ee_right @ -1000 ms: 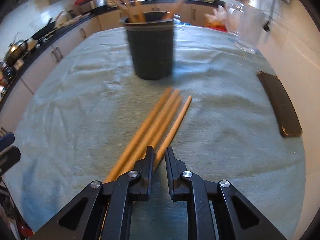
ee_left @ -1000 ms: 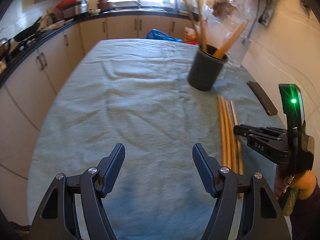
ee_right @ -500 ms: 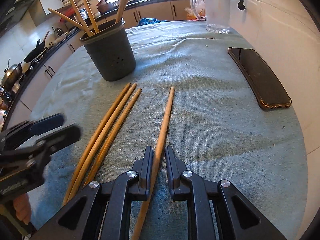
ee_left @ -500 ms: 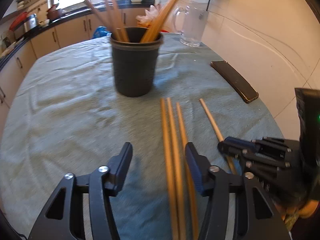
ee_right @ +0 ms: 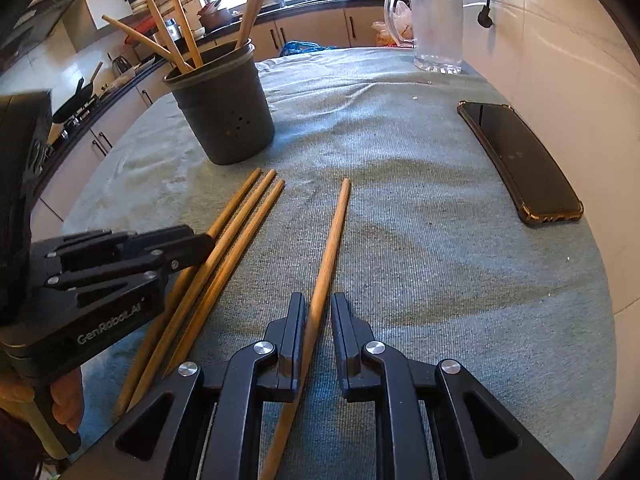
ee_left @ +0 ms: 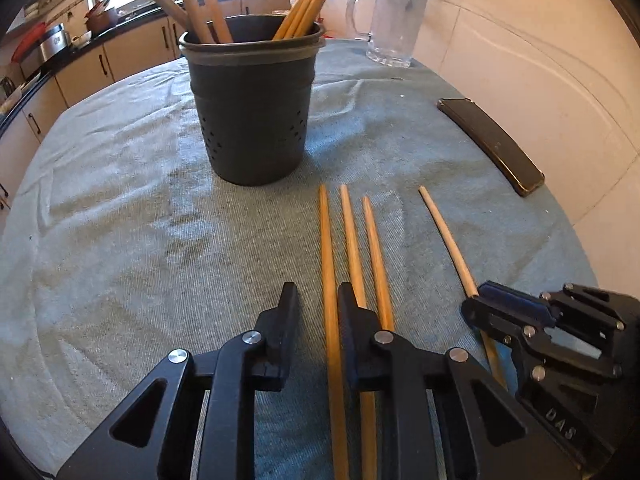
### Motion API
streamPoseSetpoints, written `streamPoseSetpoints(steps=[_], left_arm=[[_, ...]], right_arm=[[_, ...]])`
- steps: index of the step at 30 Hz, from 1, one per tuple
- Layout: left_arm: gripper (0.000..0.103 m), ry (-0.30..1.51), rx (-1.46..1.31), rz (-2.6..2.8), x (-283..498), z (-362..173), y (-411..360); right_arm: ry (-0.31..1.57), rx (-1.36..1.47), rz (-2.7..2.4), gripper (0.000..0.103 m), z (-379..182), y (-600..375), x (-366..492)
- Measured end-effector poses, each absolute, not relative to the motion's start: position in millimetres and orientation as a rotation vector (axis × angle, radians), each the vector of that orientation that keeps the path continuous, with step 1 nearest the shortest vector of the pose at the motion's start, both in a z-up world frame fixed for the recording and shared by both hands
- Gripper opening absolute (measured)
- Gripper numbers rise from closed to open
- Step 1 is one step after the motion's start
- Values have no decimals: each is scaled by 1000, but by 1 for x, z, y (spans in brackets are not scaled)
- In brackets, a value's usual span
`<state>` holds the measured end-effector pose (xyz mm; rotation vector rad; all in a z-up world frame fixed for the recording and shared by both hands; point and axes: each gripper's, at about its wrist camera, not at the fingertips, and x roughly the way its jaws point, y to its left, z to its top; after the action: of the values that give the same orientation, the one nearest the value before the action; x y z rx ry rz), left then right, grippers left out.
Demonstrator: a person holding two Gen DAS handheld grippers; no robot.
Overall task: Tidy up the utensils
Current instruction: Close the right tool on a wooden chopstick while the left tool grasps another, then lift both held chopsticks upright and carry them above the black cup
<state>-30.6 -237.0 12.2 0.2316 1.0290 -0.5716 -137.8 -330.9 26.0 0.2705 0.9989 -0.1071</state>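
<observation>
Wooden stick lengthwise between jaws, pointing away.

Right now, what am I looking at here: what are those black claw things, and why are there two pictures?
Each black claw is a hand-held gripper with a camera looking along its fingers, so there is one picture per hand. The left gripper straddles one stick in a group of three wooden sticks; its jaws are open. The right gripper straddles the lone stick, not quite clamped. All rest on a green cloth, near a dark holder of sticks, a phone and a glass jug.
</observation>
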Motion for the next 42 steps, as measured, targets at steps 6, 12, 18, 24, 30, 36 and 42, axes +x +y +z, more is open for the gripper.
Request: streamPoseSetpoints(steps=[6, 12, 18, 24, 30, 36, 42], left_arm=[[7, 1111, 81, -461, -33, 16, -186], [7, 1141, -46, -444, -54, 17, -129], [7, 1166, -44, -427, -55, 17, -129], [8, 1193, 31, -437, -44, 15, -143], [8, 1213, 8, -480, -30, 13, -142], [8, 1223, -6, -511, -26, 14, -140], [8, 1177, 45, -504, -33, 14, -146]], right_arm=[[1034, 262, -106, 10, 27, -330, -140], [1055, 256, -86, 10, 28, -327, -165], [1077, 246, -106, 12, 31, -322, -174], [1162, 241, -112, 11, 30, -329, -159], [1233, 133, -136, 12, 28, -329, -122], [1264, 90, -120, 15, 29, -331, -97], [1239, 78, -97, 13, 29, -329, -96]])
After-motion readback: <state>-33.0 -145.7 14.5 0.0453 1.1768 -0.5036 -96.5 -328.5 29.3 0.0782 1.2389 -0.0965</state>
